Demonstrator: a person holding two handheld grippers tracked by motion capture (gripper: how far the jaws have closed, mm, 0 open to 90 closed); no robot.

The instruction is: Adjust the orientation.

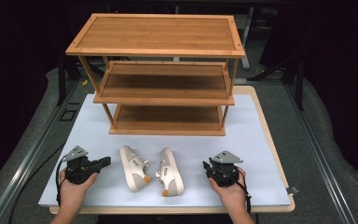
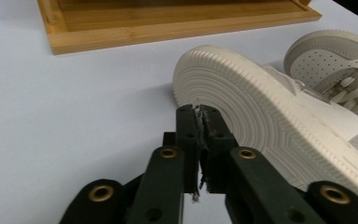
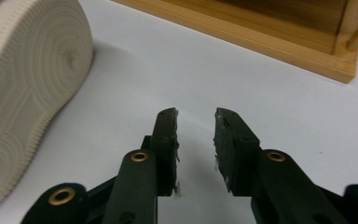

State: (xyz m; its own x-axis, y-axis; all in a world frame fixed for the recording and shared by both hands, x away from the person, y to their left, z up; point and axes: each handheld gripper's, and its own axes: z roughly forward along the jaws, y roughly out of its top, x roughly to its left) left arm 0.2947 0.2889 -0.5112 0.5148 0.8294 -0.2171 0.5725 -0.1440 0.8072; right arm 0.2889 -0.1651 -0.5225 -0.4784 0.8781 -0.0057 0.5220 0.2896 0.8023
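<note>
Two cream sneakers lie on their sides on the white mat, openings facing each other: the left sneaker and the right sneaker. A hand holds my left gripper just left of the left sneaker. In the left gripper view my left gripper is shut on nothing, its tips close to that sneaker's ribbed sole, with the other sneaker behind. My right gripper rests to the right of the right sneaker. It stands open over bare mat, the sole off to its left.
A three-shelf wooden rack stands at the back of the white mat; its shelves are bare. Its bottom shelf lies a short way beyond the sneakers. A wooden table edge frames the mat at the right.
</note>
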